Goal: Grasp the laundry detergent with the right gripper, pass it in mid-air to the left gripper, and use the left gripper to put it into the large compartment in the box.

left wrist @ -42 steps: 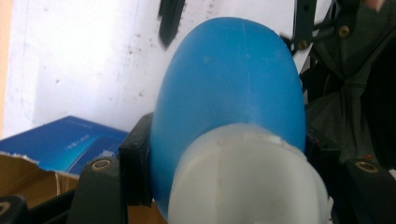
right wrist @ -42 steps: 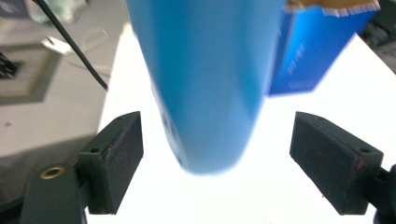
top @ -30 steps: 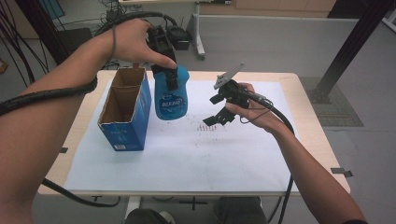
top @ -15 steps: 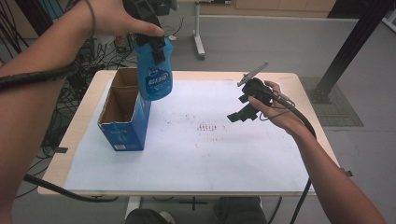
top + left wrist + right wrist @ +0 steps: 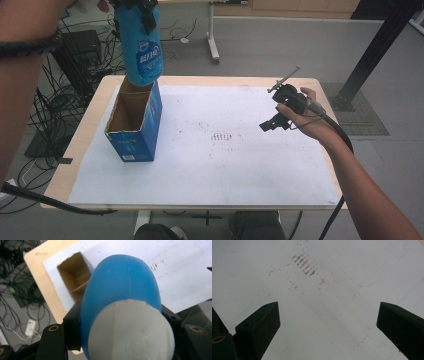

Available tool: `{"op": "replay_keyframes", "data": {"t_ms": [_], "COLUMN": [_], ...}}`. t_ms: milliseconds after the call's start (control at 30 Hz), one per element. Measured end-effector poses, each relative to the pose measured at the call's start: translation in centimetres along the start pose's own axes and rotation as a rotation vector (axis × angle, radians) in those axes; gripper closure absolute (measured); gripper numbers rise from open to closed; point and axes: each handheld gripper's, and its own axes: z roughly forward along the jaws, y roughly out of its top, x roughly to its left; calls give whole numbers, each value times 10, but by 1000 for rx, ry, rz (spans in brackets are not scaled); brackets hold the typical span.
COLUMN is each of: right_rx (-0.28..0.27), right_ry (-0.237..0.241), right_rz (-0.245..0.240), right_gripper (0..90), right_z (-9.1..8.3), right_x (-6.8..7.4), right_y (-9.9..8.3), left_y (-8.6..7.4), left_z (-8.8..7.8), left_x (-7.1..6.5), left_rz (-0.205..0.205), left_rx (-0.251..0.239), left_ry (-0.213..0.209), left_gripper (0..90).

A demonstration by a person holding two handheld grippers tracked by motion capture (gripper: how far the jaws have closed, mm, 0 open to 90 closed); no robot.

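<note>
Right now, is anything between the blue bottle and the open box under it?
Nothing visible. The blue bottle, held in the left tool, hangs above the cardboard box, whose top is open. The box interior in view looks bare.

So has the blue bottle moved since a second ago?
Yes. The bottle, gripped in the left tongs, has risen from beside the box to above its open top; the box has stayed put on the table.
</note>
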Motion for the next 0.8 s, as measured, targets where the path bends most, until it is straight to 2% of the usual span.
{"op": "replay_keyframes", "data": {"t_ms": [100,233,500,600,800], "right_rx": [2,3,3,6,9], "right_ry": [1,8,-13,1,-4], "right_rz": [1,-11,-34,-38,-59], "right_gripper": [49,49,49,50,50], "right_z": [-2,-4,-13,-15,-17], "right_x": [-1,1,4,5,9], "right_y": [-2,-1,4,4,5], "left_y": [-2,-4,-8,-10,-13], "left_z": [-6,-10,-11,-11,-4], "left_x": [12,26,51,59,69], "left_rz": [-76,-156,-311,-357,-433], "left_rx": [3,-5,-6,-9,-17], "left_ry": [-7,-3,3,3,9], "left_gripper": [370,370,371,371,371]}}
